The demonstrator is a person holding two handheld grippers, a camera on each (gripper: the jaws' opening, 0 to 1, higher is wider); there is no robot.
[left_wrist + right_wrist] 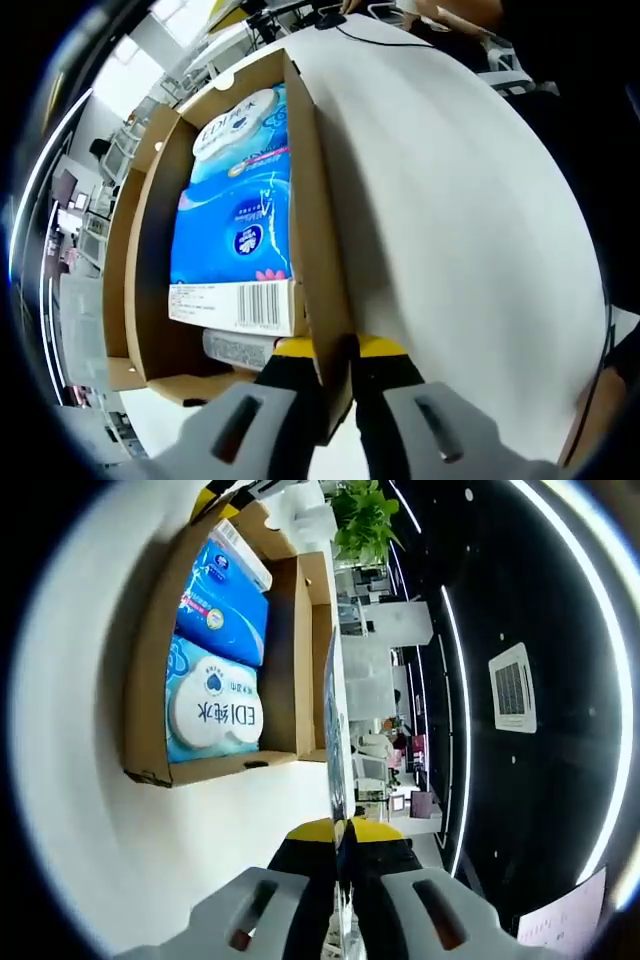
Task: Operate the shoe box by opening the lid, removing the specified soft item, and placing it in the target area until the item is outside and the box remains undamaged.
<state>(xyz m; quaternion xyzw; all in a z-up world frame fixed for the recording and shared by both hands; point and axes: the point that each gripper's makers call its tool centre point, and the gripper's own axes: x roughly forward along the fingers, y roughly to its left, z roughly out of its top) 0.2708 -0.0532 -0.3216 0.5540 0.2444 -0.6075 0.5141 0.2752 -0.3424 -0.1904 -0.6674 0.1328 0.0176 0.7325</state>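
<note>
The brown cardboard shoe box [318, 215] lies open on a white table. Inside it is a blue and white soft pack of wipes [235, 205], with a barcode end towards me. My left gripper [340, 385] is shut on the box's near side wall, one jaw inside and one outside. In the right gripper view the same box [148, 640] and pack [215, 650] are at upper left. The raised lid [331, 710] appears edge-on as a thin strip running down into my right gripper [340, 880], which is shut on its edge.
The white table [460, 210] spreads wide beside the box. A person's arm [450, 12] and a dark cable are at its far edge. A green plant [365, 520] stands beyond the box, with office furniture further off.
</note>
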